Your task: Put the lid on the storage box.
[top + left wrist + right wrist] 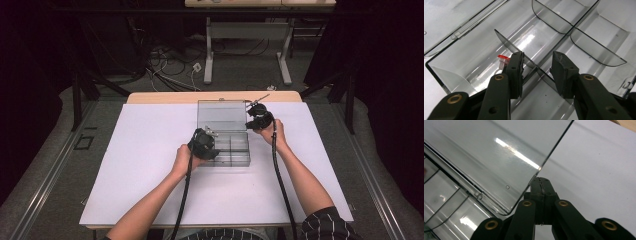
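A clear plastic compartment box (231, 150) lies open on the white table, its lid (220, 115) raised at the back. My left gripper (214, 140) reaches into the box's left part. In the left gripper view its jaws (537, 62) stand open astride a thin divider (506, 41), pads apart from it. A small red and clear piece (503, 60) lies in the compartment just left of the left jaw. My right gripper (251, 122) is shut, its tips (541, 181) against the right edge of the lid (499, 150) near the hinge corner; whether they pinch it I cannot tell.
The white sheet (150, 165) covers the table around the box. Curved dividers (596, 48) split the box's other compartments. A wooden table edge (165, 96) shows behind. Both forearms and the cables (280, 180) come in from the front.
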### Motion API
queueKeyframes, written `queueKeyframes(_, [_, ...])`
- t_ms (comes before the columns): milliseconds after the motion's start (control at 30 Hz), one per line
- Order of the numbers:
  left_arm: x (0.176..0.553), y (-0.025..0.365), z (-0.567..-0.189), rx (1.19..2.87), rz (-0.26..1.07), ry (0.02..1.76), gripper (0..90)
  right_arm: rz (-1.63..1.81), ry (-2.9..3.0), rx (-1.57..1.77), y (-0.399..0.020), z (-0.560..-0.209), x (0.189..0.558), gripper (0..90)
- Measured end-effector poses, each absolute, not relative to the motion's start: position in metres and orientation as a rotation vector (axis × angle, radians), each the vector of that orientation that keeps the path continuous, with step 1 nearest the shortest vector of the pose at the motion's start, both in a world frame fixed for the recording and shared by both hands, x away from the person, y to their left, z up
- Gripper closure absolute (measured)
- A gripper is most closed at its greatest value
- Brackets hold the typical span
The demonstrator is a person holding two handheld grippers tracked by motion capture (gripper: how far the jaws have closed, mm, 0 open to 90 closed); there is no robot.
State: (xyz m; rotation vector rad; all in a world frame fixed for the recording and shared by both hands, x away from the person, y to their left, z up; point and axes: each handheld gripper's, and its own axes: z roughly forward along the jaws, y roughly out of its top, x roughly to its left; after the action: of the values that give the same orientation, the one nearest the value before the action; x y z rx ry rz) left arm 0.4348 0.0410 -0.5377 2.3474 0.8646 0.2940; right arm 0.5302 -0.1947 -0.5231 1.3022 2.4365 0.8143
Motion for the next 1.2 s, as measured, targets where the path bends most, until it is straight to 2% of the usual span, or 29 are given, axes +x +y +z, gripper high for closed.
queueKeyframes(1200, [0.435,0.041,-0.538,2.341,0.295,0.869,62.3,0.907,2.376,1.224,-0.199,-0.500,0.524,90.0])
